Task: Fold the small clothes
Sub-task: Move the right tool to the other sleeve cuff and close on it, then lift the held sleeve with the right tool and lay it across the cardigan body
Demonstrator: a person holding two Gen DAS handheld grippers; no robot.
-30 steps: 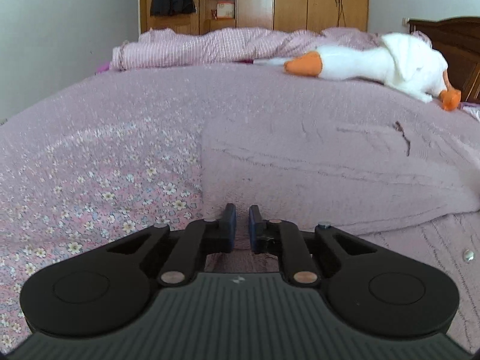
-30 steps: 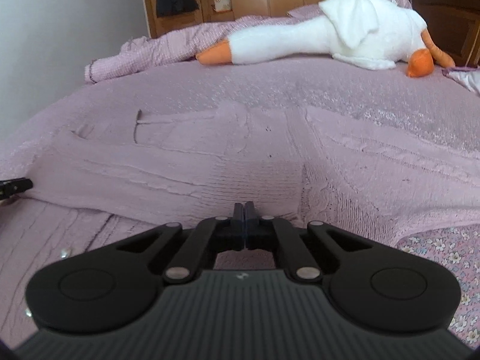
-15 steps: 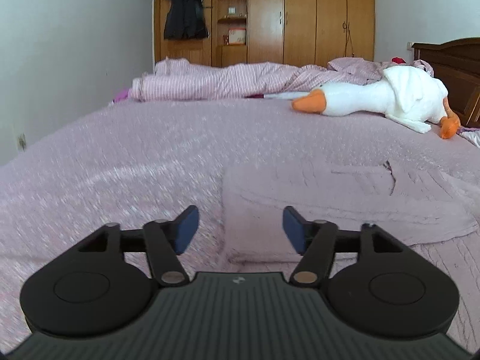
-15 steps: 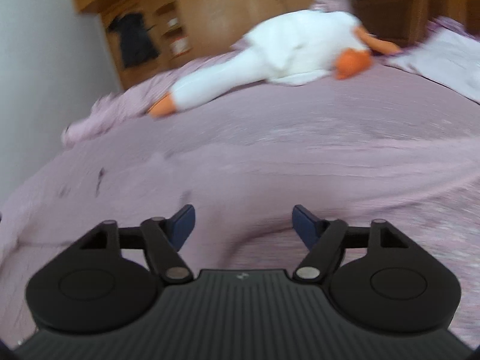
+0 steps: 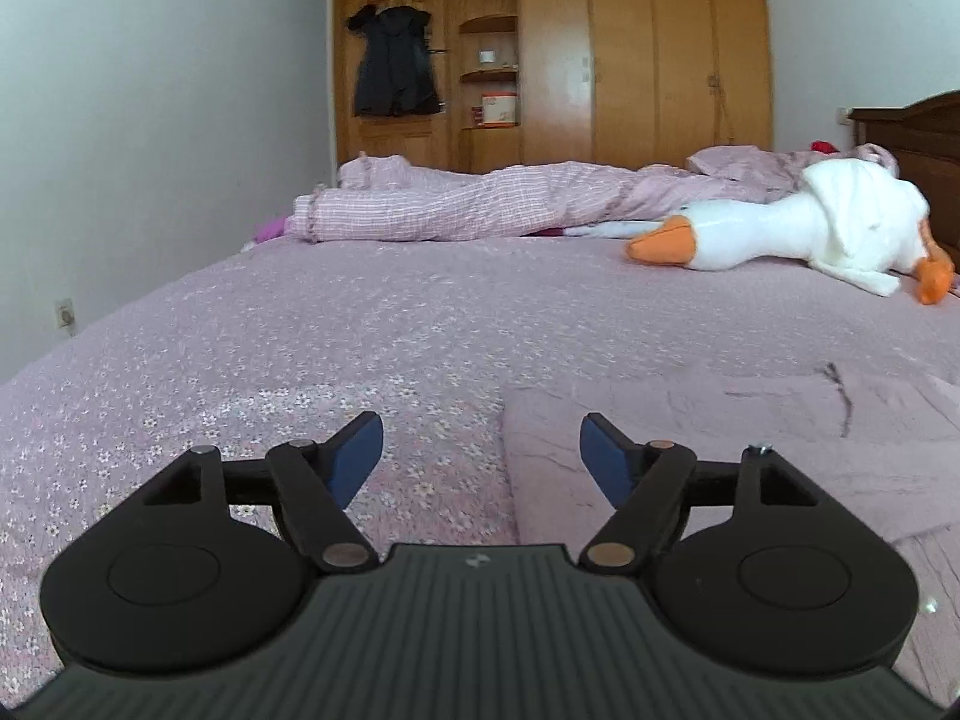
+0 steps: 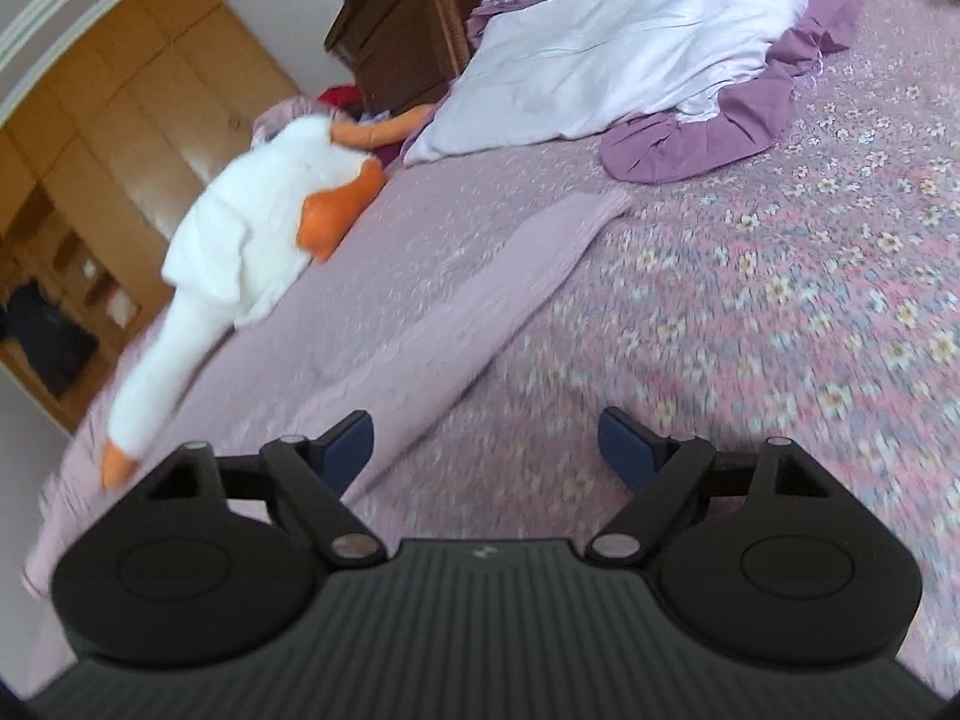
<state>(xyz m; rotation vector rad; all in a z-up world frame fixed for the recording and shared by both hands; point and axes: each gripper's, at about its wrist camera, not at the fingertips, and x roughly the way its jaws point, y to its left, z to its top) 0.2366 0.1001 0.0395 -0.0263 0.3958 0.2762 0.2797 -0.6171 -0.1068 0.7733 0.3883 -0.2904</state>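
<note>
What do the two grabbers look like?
Both look the same. The left gripper and right gripper have black bodies with ribbed grey tops, two round black discs, thin black link arms with silver pins, and blue fingertips. No cables or sleeves show.

2 claws (image 5: pixel 481 447) (image 6: pixel 486 441), 1 knit garment (image 5: pixel 720 432), 1 plush goose (image 5: pixel 798 234), 1 pillow (image 6: pixel 606 54), 1 wardrobe (image 5: pixel 600 54).

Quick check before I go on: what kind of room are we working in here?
A bedroom, almost certainly. The work surface is a bed with a floral purple bedspread and a dark wooden headboard; a tall wooden wardrobe fills the far wall, and a white goose plush lies near a pillow.
</note>
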